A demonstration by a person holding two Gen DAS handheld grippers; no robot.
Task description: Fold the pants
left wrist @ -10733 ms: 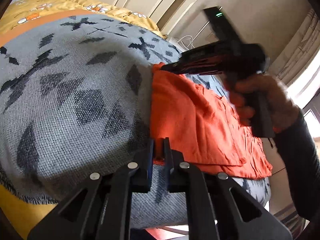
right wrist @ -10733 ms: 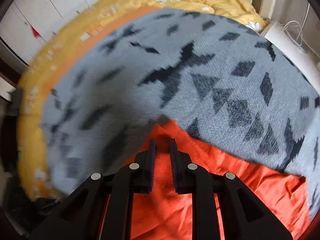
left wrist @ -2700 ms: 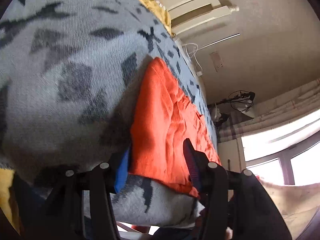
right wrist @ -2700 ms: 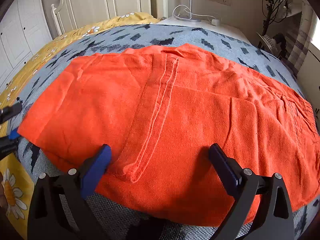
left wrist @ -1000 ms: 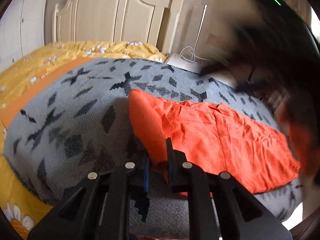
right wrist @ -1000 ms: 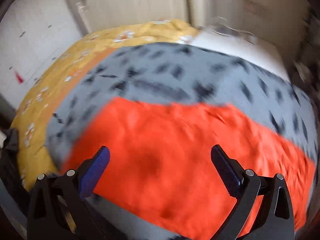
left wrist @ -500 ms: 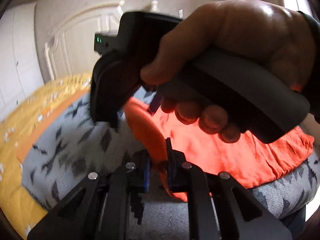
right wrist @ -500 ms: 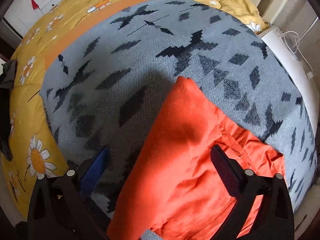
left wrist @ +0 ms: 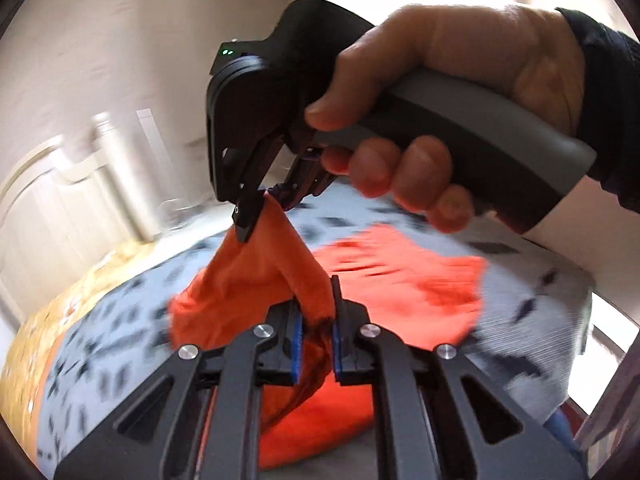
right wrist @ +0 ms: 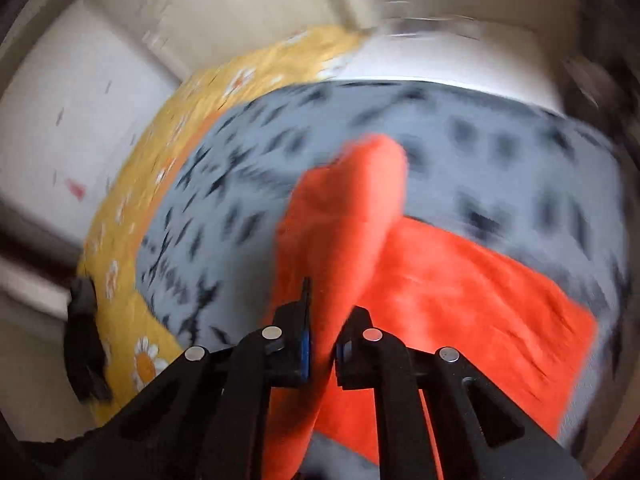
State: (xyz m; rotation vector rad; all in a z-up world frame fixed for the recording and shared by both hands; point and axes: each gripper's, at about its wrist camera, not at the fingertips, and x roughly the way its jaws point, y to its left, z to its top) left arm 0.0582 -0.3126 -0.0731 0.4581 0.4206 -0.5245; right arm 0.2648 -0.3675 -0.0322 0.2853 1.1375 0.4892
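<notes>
The orange pants [left wrist: 404, 288] lie on the grey patterned blanket [left wrist: 120, 320], with one end lifted off it. My left gripper [left wrist: 314, 320] is shut on a corner of that lifted end. My right gripper [left wrist: 266, 200], held by a hand just ahead of and above the left one, is shut on the other corner, so the cloth hangs between them. In the right wrist view the right gripper [right wrist: 322, 332] pinches a raised fold of the pants [right wrist: 344, 216], and the rest of the pants lies flat to the right.
A yellow flowered quilt [right wrist: 160, 148] covers the bed beyond the grey blanket [right wrist: 500, 152]. A white headboard [left wrist: 48, 184] and white wardrobe doors [right wrist: 72, 92] stand behind. A dark object [right wrist: 84, 336] lies at the bed's left edge. Both views are motion-blurred.
My right gripper has shut on the pants' end, having been open half a second ago. Both grippers have lifted that end off the blanket.
</notes>
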